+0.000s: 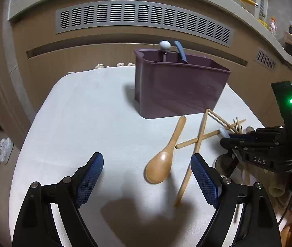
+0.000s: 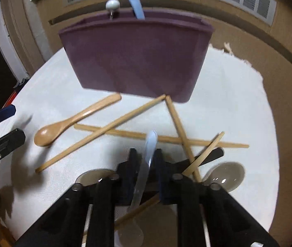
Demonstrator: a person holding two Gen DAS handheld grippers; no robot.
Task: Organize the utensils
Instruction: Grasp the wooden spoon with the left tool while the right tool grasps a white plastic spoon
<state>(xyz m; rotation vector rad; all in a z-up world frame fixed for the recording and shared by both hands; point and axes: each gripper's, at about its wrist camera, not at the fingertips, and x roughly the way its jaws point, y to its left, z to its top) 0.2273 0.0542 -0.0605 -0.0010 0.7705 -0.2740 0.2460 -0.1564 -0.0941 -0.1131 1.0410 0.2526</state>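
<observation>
A purple utensil holder (image 1: 179, 86) stands on the white cloth; it also shows in the right wrist view (image 2: 135, 59). A white-knobbed utensil (image 1: 165, 45) and a blue handle (image 1: 180, 50) stick out of it. A wooden spoon (image 1: 162, 160) and several chopsticks (image 1: 195, 150) lie in front of it. My left gripper (image 1: 147, 177) is open and empty, close above the cloth beside the wooden spoon. My right gripper (image 2: 146, 156) is shut on a pale blue spoon (image 2: 151, 142), held over the chopsticks (image 2: 125, 132). The wooden spoon (image 2: 63, 125) lies to its left.
A translucent grey spoon (image 2: 228, 175) and a black-handled utensil (image 2: 213, 154) lie right of my right gripper. The cloth-covered table (image 1: 74, 113) ends at a wooden cabinet with a vent grille (image 1: 144, 18). Shoes (image 1: 2, 150) sit on the floor at left.
</observation>
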